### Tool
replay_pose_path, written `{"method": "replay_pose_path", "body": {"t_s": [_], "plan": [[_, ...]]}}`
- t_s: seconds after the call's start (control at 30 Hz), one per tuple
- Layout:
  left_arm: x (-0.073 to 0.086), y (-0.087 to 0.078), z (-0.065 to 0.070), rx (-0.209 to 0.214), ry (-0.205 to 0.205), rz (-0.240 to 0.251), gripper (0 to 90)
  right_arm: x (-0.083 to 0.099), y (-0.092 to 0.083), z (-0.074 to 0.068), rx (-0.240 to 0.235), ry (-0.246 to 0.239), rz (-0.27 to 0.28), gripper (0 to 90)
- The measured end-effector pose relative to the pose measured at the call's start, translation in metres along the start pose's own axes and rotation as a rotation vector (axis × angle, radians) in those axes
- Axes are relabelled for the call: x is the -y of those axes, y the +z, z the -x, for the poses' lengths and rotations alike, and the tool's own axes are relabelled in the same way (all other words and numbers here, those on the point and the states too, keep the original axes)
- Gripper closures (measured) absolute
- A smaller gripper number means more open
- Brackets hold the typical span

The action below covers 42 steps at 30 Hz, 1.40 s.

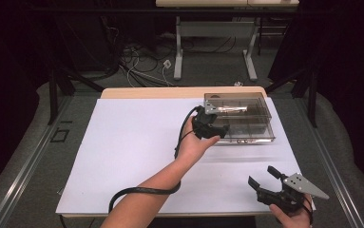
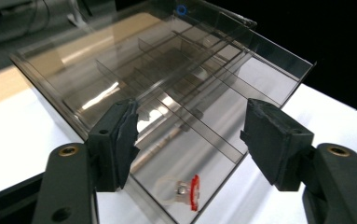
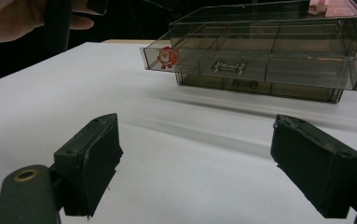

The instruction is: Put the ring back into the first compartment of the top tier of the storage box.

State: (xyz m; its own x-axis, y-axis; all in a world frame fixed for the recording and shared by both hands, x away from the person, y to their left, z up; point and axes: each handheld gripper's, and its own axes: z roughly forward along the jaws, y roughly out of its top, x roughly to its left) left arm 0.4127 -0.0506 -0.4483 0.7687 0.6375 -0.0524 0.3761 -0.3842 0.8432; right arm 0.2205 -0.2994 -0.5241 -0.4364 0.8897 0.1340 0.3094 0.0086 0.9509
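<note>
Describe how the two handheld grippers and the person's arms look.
Both are black plastic: the left claw and right claw each have two blocky jaws with brass-coloured rivets near the base. Each carries a grey three-cornered plate. A thick black cable loops around the bare, sleeveless left forearm.

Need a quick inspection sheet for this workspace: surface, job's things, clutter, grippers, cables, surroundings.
Surface: white sheet over a wooden table, lying flat.
Job's things: smoky clear drawer box at the far right of the sheet; upper drawer pulled partly out, divided into compartments, red sticker on its front corner.
Clutter: nothing seen on the sheet.
Grippers: left gripper open, at the drawer's front edge; right gripper open, over the near right corner, holding nothing.
Cables: left gripper's cable loops around the forearm; loose cords on the floor beyond.
Surroundings: dark curtains, grey floor, table legs behind.
</note>
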Motion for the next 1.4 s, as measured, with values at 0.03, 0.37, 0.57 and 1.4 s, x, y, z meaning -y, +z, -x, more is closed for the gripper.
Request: {"method": "replay_pose_path", "body": {"t_s": [0.03, 0.37, 0.57, 1.4], "plan": [[-0.001, -0.002, -0.001, -0.003, 0.012, -0.004, 34.9, 0.0, 0.0, 0.0, 0.0, 0.001, 0.0, 15.2], [-0.002, -0.021, -0.007, 0.048, -0.033, -0.039, 25.4, 0.0, 0.002, -0.001, -0.001, 0.001, 0.004, 15.2], [-0.001, -0.034, -0.009, 0.07, -0.043, -0.027, 15.5, 0.0, 0.002, -0.002, 0.004, -0.001, -0.004, 15.2], [0.033, -0.111, -0.022, 0.074, -0.026, 0.06, 0.3, -0.001, 0.004, -0.003, -0.006, -0.011, -0.011, 15.1]]}}
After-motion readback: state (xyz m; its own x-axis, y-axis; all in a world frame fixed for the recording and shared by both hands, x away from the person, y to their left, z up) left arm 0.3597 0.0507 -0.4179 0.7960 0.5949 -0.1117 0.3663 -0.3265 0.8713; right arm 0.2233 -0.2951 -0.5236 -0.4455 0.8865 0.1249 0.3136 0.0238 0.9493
